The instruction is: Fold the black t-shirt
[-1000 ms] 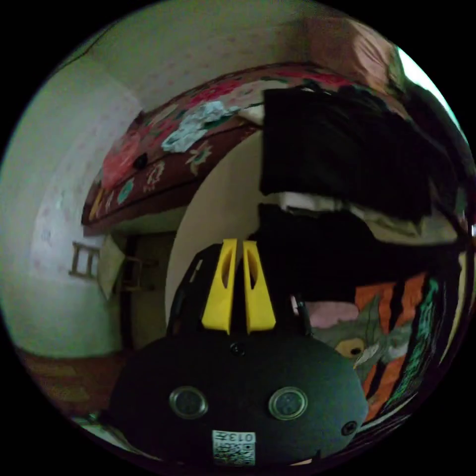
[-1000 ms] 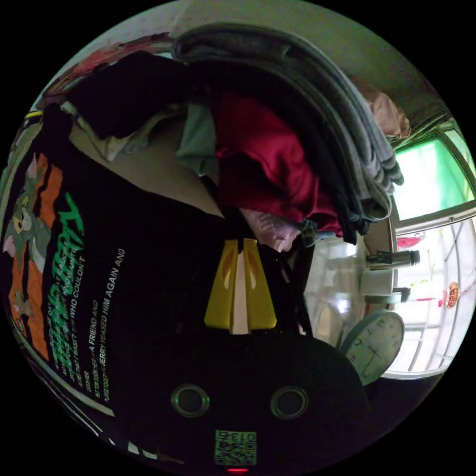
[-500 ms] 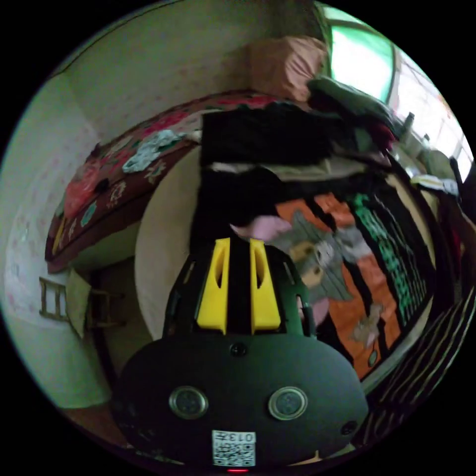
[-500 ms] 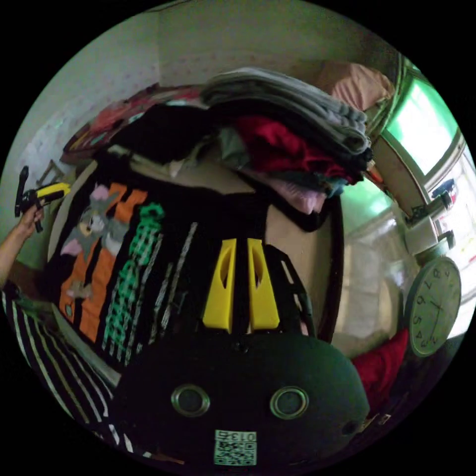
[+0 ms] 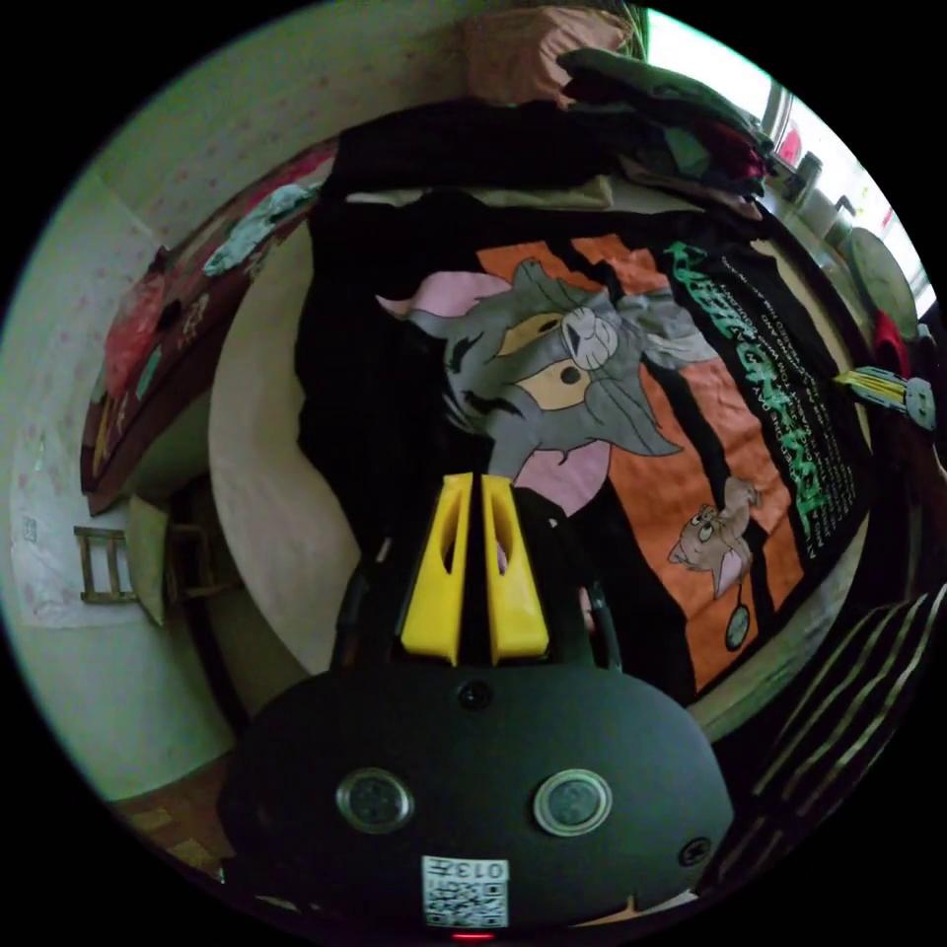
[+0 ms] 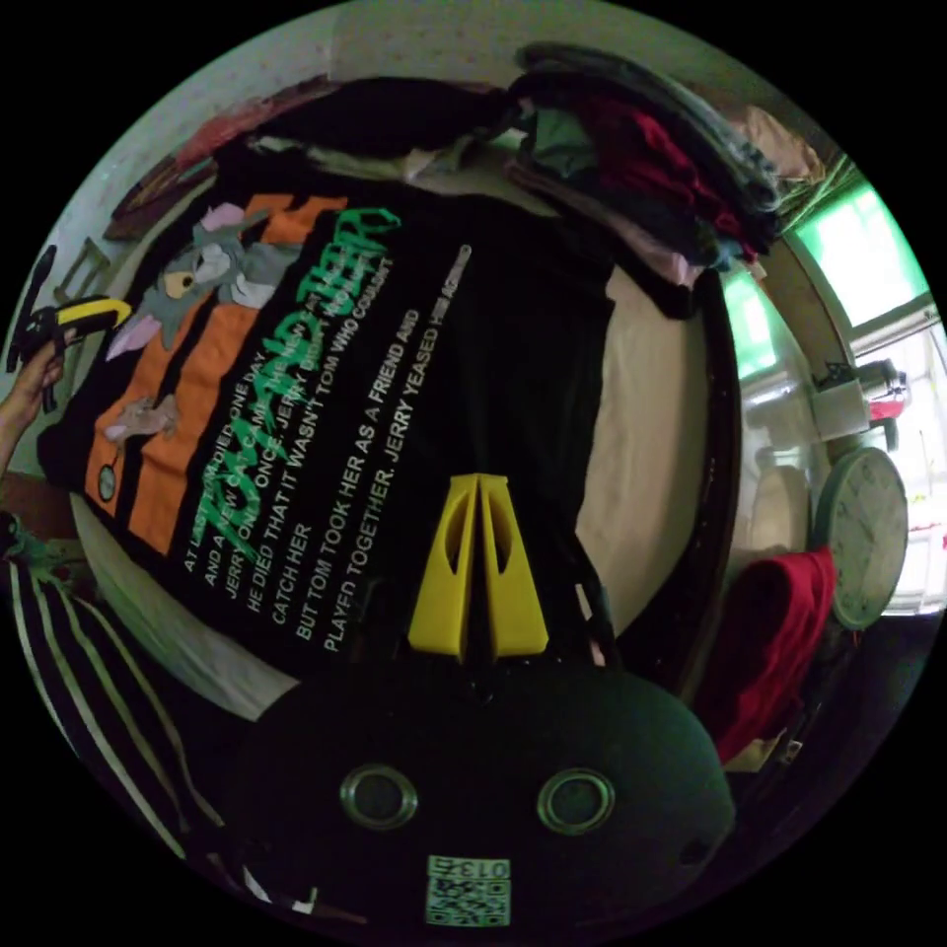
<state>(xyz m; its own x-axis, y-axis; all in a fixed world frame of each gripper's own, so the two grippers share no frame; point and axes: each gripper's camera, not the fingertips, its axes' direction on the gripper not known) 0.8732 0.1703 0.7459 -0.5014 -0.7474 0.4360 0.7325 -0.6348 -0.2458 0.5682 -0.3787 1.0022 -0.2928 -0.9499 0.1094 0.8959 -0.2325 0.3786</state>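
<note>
Black t-shirt spread print-up on round bench — left hand-held gripper and right hand-held gripper above it, both clenched, empty.

A stack of folded clothes blocks the far edge of the counter. The bare strip beside the black t-shirt is free for passing.

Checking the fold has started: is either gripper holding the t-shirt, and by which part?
Cannot tell. Both the left gripper and right gripper have jaws nearly closed over the black t-shirt, but no pinched fabric shows.
</note>
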